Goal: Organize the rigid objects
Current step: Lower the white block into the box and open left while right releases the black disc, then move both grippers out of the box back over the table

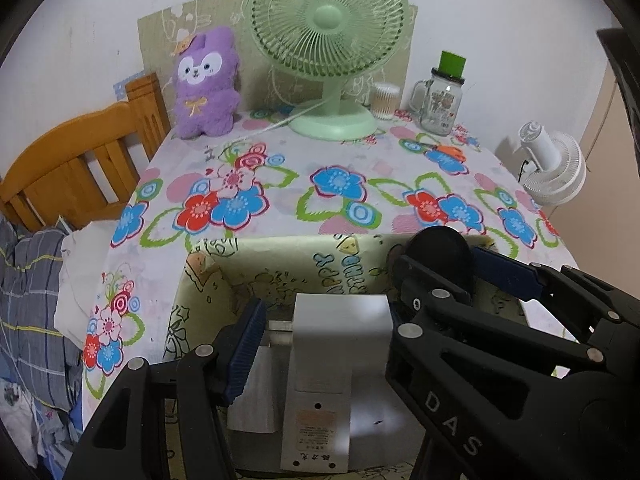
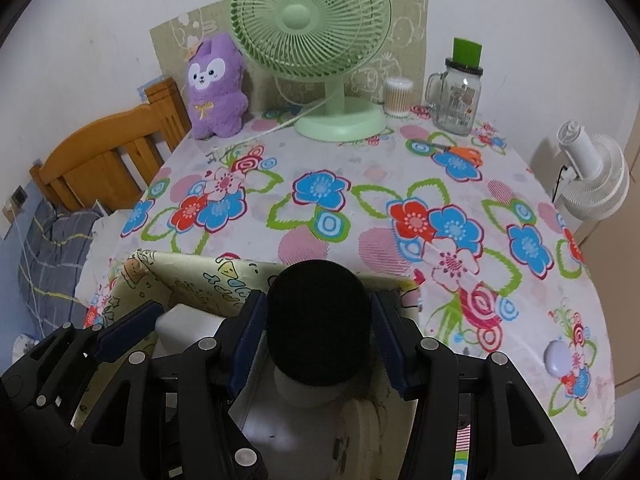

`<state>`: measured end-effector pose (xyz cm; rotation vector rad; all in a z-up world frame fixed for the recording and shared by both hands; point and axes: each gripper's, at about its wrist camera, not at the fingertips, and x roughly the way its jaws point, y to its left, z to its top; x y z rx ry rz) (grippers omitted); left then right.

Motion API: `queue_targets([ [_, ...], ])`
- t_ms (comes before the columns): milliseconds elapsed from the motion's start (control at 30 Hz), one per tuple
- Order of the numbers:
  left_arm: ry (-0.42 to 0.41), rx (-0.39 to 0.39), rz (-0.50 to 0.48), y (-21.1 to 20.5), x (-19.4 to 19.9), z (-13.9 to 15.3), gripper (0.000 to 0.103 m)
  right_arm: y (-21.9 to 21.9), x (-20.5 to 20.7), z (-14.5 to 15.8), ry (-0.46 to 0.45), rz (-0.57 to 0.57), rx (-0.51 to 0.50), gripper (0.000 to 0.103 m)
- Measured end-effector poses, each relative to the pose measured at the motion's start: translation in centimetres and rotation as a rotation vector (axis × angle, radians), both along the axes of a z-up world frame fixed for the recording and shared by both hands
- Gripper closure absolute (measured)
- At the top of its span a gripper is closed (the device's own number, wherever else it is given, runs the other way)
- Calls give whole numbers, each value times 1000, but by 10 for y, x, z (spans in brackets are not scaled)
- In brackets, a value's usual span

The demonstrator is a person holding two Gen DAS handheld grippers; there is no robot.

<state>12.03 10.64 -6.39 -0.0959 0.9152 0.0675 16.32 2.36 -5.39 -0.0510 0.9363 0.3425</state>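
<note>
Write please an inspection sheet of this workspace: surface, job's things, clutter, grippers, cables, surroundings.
surface: table under a flowered cloth.
job's things: white device and black cylinder at a paper-lined box.
clutter: green fan, purple plush, jar, cotton swabs, scissors, white puck.
grippers: left gripper around the device; right gripper around the cylinder; contact unclear for both.
cables: fan cord on the cloth.
surroundings: wooden bed frame, white fan, wall.
</note>
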Motion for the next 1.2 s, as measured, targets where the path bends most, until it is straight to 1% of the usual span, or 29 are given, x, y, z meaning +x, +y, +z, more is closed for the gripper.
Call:
queue_targets([
  [133,25,-13,18,4,4,-5,40,0,0,-1,-4,10,17,44],
  [200,7,-10,22,3,1,-2,40,0,-1,1,-10,23,23,33],
  [367,10,-34,18,1,-4,1,40,-4,-11,14,-93,26,7,17],
  [500,11,-52,19,-3,-9,3,42,-14,-19,22,-123,19,14,13],
  [600,1,-56,22,-9,-15,6,42,-21,-25,24,-132,10,16,12],
  [833,-37,-21,11,-30,-31,14,42,-44,-42,29,-142,-7,33,12],
  [1200,-64,6,-1,-61,-45,22,42,-84,-60,34,-153,-48,48,12],
])
